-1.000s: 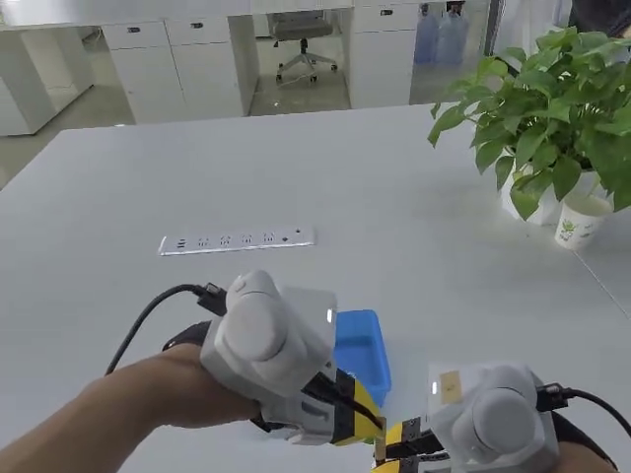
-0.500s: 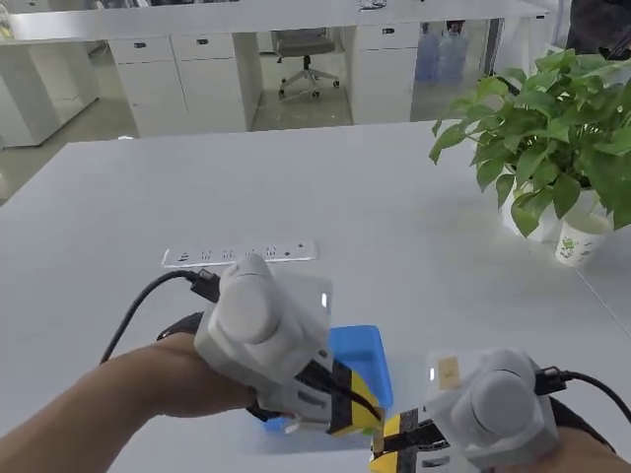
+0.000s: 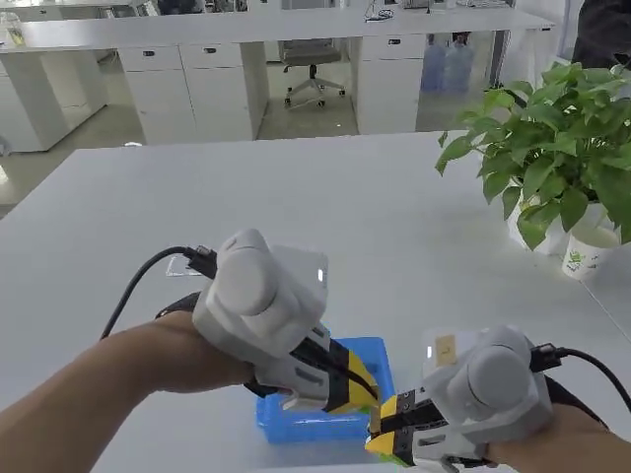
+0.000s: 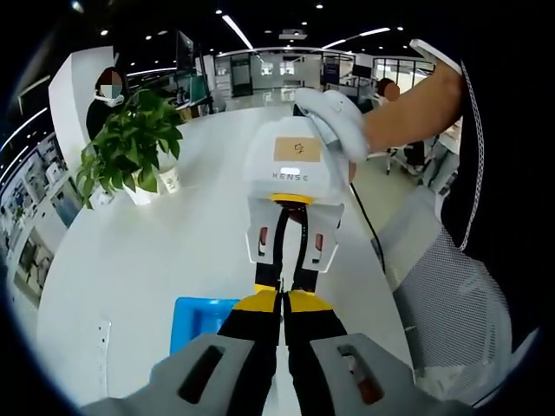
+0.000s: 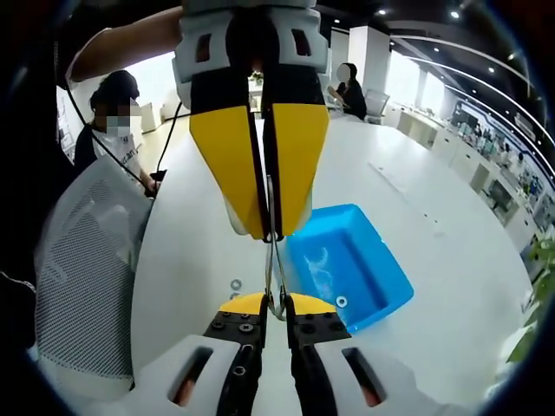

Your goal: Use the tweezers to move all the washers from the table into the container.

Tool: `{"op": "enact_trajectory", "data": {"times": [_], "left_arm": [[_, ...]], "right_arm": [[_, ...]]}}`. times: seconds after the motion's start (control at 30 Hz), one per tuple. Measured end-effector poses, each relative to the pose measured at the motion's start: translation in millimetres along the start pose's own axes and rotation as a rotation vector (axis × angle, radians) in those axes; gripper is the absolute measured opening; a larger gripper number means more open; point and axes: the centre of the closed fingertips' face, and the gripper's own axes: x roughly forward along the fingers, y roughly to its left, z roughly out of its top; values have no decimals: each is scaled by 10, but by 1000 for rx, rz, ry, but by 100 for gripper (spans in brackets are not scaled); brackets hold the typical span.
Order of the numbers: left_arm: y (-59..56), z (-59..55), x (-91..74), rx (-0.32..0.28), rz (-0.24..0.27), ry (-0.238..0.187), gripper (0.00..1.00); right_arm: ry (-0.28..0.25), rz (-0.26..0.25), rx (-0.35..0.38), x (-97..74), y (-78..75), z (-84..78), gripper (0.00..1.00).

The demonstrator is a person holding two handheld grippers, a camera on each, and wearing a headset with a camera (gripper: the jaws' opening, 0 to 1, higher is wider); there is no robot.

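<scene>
My left gripper [image 3: 367, 392] and right gripper [image 3: 380, 434] meet tip to tip just above the table, beside the blue container [image 3: 306, 426]. In the right gripper view, thin metal tweezers [image 5: 270, 269] run from the left gripper [image 5: 264, 232] down into the right gripper [image 5: 276, 305]. Both pairs of jaws are closed on them. Two small washers [image 5: 236, 284] lie on the table left of the container [image 5: 364, 269]. Another washer [image 5: 341, 302] lies inside it near a corner. In the left gripper view, the left gripper [image 4: 284, 302] faces the right gripper [image 4: 288, 279].
A potted plant [image 3: 557, 168] and a paper cup [image 3: 582, 258] stand at the table's right. A power strip [image 3: 175, 264] peeks out behind the left hand. A mesh chair [image 5: 82, 277] stands at the near table edge. Other people sit in the room.
The head camera has tilted, so the scene sits lower and more of the container shows. The grippers stay tip to tip.
</scene>
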Motion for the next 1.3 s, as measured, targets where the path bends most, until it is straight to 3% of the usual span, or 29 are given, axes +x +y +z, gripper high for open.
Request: {"op": "enact_trajectory", "data": {"times": [0.87, 1.3], "left_arm": [[521, -114, -104, 6, 47, 17, 4], [681, -278, 24, 6, 54, 25, 4]], "right_arm": [[-50, -13, -11, 192, -514, 168, 11], [-48, -15, -2, 359, -677, 47, 11]]}}
